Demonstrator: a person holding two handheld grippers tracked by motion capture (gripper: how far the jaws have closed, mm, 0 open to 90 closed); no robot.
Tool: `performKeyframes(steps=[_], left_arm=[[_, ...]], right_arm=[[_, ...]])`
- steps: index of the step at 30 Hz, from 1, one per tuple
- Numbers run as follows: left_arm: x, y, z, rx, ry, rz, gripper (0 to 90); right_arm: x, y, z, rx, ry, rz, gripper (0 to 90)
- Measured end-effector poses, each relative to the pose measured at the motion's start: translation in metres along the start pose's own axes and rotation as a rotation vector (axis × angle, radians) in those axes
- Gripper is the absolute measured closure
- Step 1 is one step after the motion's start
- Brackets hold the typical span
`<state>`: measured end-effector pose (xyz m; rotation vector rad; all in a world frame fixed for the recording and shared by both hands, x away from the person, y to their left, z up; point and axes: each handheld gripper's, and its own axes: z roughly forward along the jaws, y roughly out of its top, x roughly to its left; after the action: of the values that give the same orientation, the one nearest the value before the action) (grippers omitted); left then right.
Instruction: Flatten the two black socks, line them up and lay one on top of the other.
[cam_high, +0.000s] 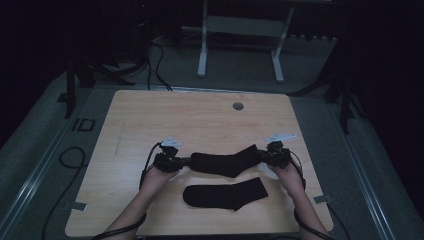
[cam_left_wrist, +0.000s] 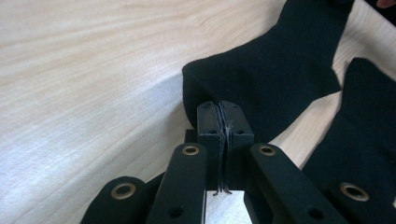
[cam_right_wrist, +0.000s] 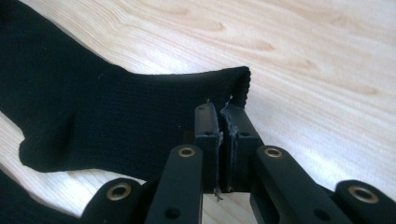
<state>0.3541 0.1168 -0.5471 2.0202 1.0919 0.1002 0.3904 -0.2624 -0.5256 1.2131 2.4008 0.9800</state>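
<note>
Lowest in the frame lay a flat black sock (cam_high: 225, 195). Above it, the left gripper (cam_high: 181, 162) pinched the other sock's (cam_high: 222, 162) toe, the right gripper (cam_high: 263, 154) its cuff. Pulling harder could tug it loose.

Light wooden table (cam_high: 200, 117) with a small round grey insert (cam_high: 238, 106), white desk frame (cam_high: 240, 35) behind, dark cables (cam_high: 155, 65) on what looks like grey carpet

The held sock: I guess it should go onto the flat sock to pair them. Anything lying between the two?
Nothing visible. Bare table separates the held sock, gripped at both ends by the left gripper and right gripper, from the flat sock just nearer the person.
</note>
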Motion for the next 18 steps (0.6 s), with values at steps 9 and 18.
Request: performKeyframes(steps=[9, 18], left_arm=[[0.006, -0.001, 0.011, 0.023, 0.009, -0.011, 87.9], [0.015, 0.0, -0.005, -0.014, 0.023, -0.039, 59.9]], right_arm=[[-0.003, -0.015, 0.008, 0.045, 0.022, 0.016, 80.7], [-0.014, -0.01, -0.004, 0.083, 0.027, 0.044, 58.6]])
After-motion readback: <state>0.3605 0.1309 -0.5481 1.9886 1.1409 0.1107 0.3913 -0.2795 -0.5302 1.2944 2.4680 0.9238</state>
